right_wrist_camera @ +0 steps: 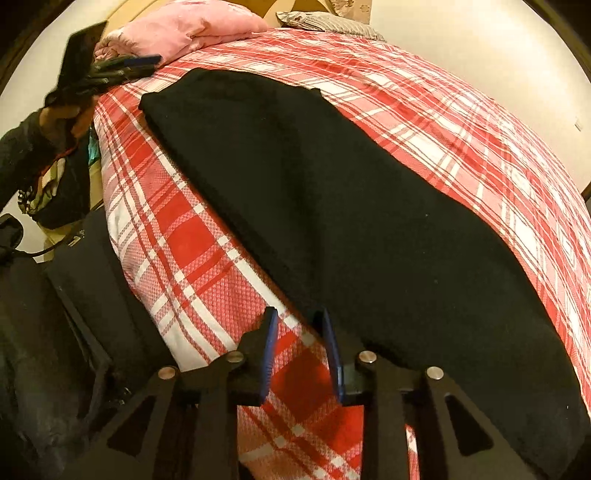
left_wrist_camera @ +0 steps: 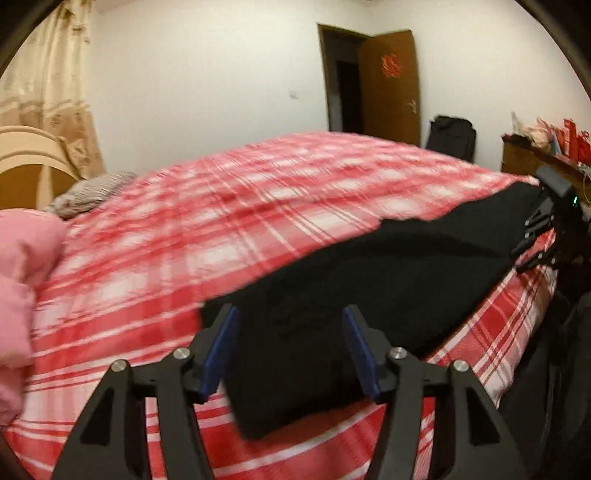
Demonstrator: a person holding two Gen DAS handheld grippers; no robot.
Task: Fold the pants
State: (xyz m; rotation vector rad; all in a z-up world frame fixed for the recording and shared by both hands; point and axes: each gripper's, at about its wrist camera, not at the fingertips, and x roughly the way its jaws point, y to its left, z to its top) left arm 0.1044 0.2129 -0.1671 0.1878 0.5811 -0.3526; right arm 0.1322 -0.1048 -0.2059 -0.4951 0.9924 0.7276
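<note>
This is looking like a home bedroom: a bed (left_wrist_camera: 221,229) in a red plaid cover is filling the space ahead of the jaws, with pillows (left_wrist_camera: 92,192) and a curtain (left_wrist_camera: 48,85) lying beyond to the left and a wooden door (left_wrist_camera: 391,85) standing open far ahead.

The left wrist view sits low and close over one end of the black pants (left_wrist_camera: 369,269), facing across the plaid bed (left_wrist_camera: 184,229) toward the door (left_wrist_camera: 388,85) at 1 o'clock. The right wrist view looks from the opposite end, pillow (right_wrist_camera: 192,29) at 11 o'clock. Both share pants and bed.
</note>
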